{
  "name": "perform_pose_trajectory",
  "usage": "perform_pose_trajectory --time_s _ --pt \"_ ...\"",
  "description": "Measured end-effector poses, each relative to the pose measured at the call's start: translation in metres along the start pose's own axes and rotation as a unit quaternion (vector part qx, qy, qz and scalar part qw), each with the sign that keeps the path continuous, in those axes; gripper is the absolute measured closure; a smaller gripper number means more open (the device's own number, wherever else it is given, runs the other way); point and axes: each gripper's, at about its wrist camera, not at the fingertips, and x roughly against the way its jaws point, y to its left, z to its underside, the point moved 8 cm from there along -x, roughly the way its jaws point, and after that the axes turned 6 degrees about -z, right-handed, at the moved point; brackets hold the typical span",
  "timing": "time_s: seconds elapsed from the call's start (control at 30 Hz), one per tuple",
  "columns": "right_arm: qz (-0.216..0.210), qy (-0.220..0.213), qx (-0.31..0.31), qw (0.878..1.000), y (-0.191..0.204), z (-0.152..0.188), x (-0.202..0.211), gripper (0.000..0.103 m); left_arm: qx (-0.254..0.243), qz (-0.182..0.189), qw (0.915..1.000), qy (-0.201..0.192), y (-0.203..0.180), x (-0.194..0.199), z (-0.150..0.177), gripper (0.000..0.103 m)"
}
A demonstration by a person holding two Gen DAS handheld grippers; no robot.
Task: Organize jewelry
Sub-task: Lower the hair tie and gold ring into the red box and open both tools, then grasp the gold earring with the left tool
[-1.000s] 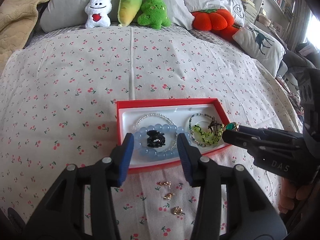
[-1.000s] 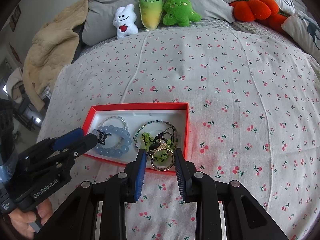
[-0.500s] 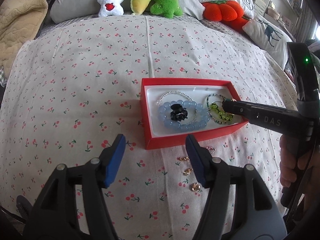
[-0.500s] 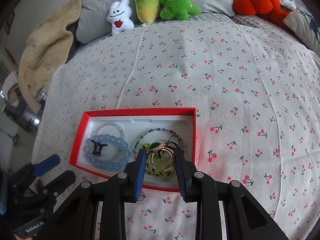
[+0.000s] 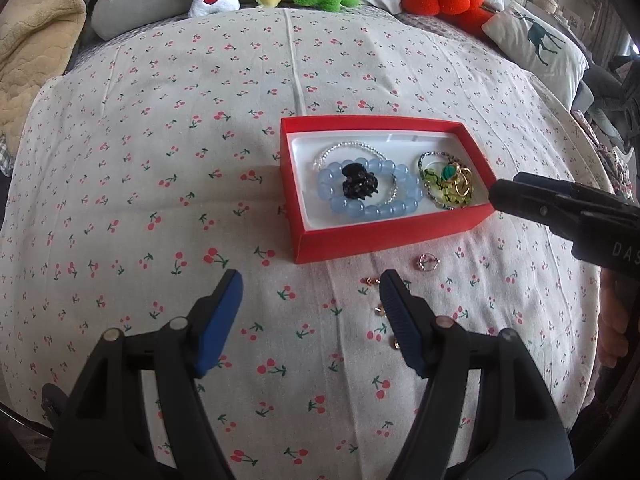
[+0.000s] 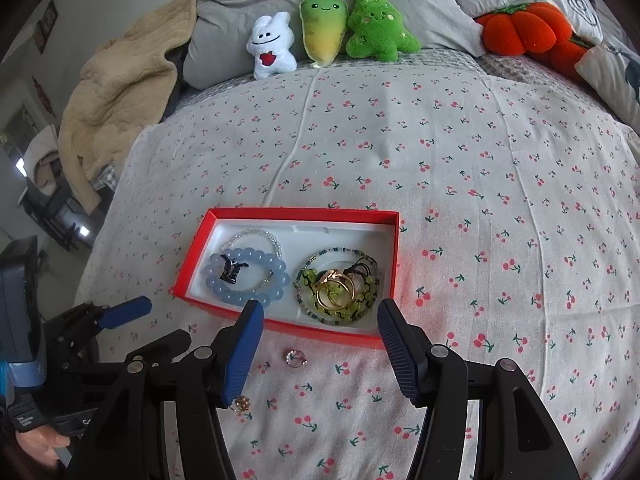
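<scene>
Hovering with jaws spread and empty, both the left gripper (image 5: 310, 286) and right gripper (image 6: 320, 314) sit short of the red box (image 6: 390, 264), likely to collect loose earrings (image 5: 428, 262) on the bedsheet (image 5: 160, 160)

Bracelets (image 6: 246, 276) lie in box (image 6: 390, 260), ring (image 6: 295, 358) before it.

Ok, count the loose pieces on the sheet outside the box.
4: a ring near the box front, three small gold pieces along the left gripper's finger; others may hide behind it.
</scene>
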Motion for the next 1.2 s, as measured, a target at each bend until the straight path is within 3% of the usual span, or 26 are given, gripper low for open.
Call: perform_pose_trajectory --time_s 0.53,0.73,1.0,1.2 --pt "0.034 0.080 -0.010 0.996 -0.012 0.070 -0.006 0.035 -0.044 0.008 0.9974 0.057 -0.032 -0.014 0.061 0.028" --pt "0.046 0.090 -0.001 0.995 -0.017 0.084 -0.006 0.035 -0.068 0.014 0.9964 0.050 -0.043 -0.016 0.066 0.028" --pt "0.055 0.103 0.000 0.993 -0.028 0.096 -0.007 0.035 -0.082 0.054 0.9947 0.029 -0.053 -0.015 0.061 0.058" --pt "0.055 0.104 -0.002 0.993 -0.034 0.098 -0.003 0.035 -0.086 0.078 0.9930 0.023 -0.065 -0.019 0.058 0.068"
